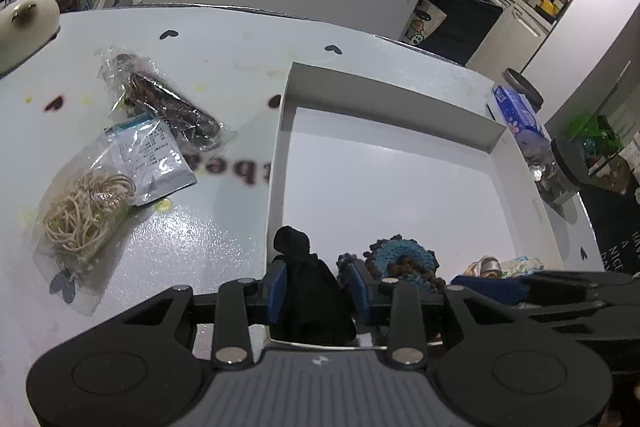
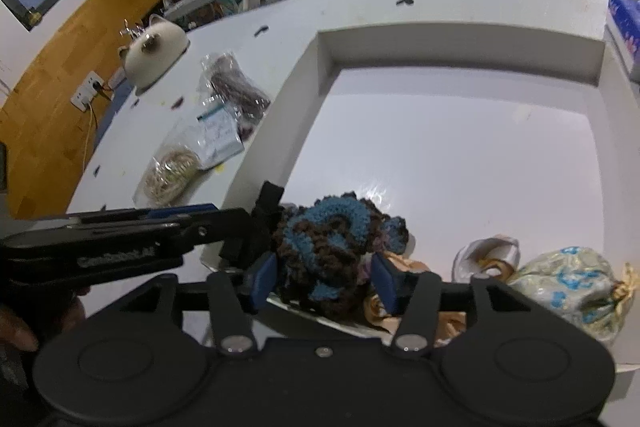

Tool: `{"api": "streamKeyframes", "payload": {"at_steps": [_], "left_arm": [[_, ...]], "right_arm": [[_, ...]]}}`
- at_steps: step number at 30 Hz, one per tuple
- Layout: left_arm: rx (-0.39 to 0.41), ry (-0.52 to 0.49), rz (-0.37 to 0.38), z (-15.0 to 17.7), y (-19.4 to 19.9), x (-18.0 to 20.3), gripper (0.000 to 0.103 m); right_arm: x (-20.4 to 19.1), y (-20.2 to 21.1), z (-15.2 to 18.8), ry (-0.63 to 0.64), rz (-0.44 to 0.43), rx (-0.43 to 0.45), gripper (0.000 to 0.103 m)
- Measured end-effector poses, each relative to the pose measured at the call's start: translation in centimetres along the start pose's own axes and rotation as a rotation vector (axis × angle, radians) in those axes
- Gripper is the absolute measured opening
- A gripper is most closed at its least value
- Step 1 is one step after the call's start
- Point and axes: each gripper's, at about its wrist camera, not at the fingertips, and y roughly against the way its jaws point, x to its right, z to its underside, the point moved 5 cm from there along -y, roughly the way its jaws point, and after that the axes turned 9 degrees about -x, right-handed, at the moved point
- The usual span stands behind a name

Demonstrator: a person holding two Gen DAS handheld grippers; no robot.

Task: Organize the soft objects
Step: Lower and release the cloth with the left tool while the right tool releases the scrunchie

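Black cloth, a small soft bundle (image 1: 306, 291), sits pinched between the blue pads of the left gripper (image 1: 316, 293) at the near-left corner of the white box (image 1: 394, 103). Just right of it, the right gripper (image 2: 322, 285) straddles the blue-and-brown crocheted piece (image 2: 332, 239); whether it actually grips, I cannot tell. Farther right lie 2 more soft things, a satin piece (image 2: 490, 255) and a patterned pouch (image 2: 568, 287). Beyond the box's left wall, well apart and nearer the left gripper, 3 plastic packets wait: cord (image 1: 86, 211), sachet (image 1: 150, 155), dark bundle (image 1: 168, 103).
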Motion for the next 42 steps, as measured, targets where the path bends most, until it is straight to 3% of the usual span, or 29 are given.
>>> {"api": "streamKeyframes", "payload": {"at_steps": [9, 15, 17, 24, 34, 42], "left_arm": [[0.009, -0.028, -0.015, 0.1, 0.8, 0.4, 0.036], [0.022, -0.033, -0.019, 0.2, 2.2, 0.4, 0.038], [0.026, -0.035, -0.018, 0.4, 2.6, 0.5, 0.047], [0.04, -0.053, -0.012, 1.4, 3.8, 0.9, 0.064], [0.056, -0.051, -0.036, 3.3, 5.0, 1.0, 0.101], [0.076, -0.065, -0.058, 3.9, 5.7, 1.5, 0.103]], "right_arm": [[0.2, 2.7, 0.2, -0.009, 0.024, 0.063, 0.061], [0.2, 4.7, 0.9, -0.012, 0.074, 0.114, 0.072], [0.3, 5.4, 1.2, -0.018, 0.101, 0.137, 0.075], [0.9, 7.4, 2.7, -0.042, 0.21, 0.185, 0.083], [1.9, 9.6, 4.9, -0.083, 0.34, 0.22, 0.101], [1.9, 10.4, 6.1, -0.084, 0.373, 0.23, 0.103]]}}
